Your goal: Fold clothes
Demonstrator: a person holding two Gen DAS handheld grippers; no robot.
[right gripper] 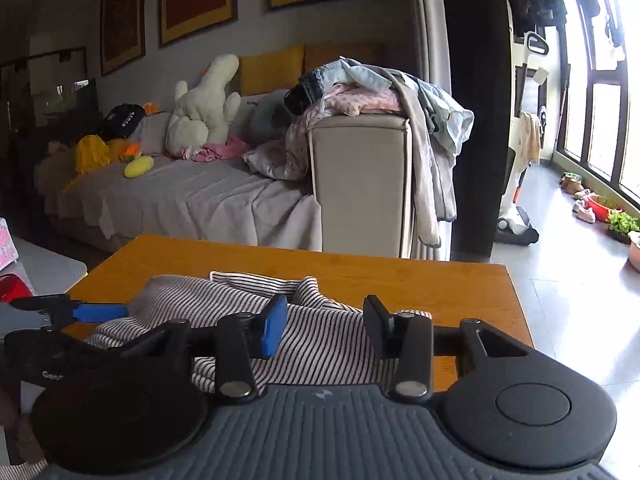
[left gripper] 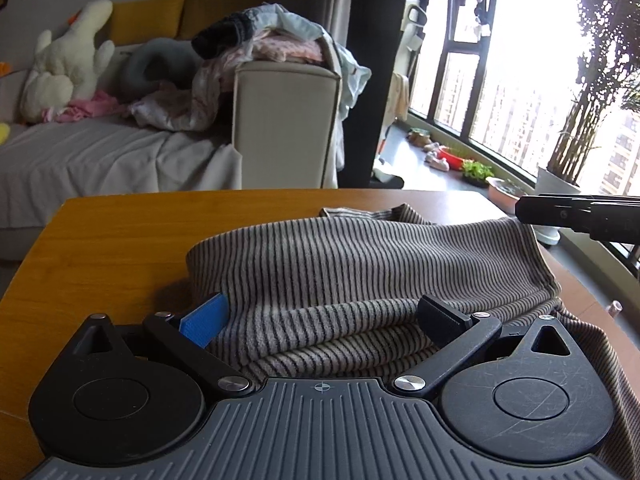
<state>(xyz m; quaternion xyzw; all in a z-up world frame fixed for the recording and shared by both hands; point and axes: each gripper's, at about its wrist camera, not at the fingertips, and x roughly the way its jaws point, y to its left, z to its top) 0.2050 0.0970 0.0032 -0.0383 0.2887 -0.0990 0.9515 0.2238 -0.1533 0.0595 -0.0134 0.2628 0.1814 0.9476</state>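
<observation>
A brown and black striped garment (left gripper: 360, 256) lies folded over on the wooden table (left gripper: 120, 240). My left gripper (left gripper: 322, 316) stands wide open low over its near fold, with cloth lying between the blue pad (left gripper: 204, 320) and the black finger. In the right wrist view the same garment (right gripper: 328, 340) lies under my right gripper (right gripper: 326, 328). Its jaws stand apart with a clear gap, and the pads press on nothing. From the left wrist view, the right gripper (left gripper: 524, 210) reaches in beside the garment's far right corner. The left gripper (right gripper: 104, 312) shows at the left edge.
Behind the table stands a sofa (right gripper: 180, 200) with soft toys and a pile of clothes (right gripper: 360, 92) on its armrest. Tall windows, potted plants (left gripper: 580, 120) and floor clutter lie to the right. The table's right edge (right gripper: 516, 320) drops to a tiled floor.
</observation>
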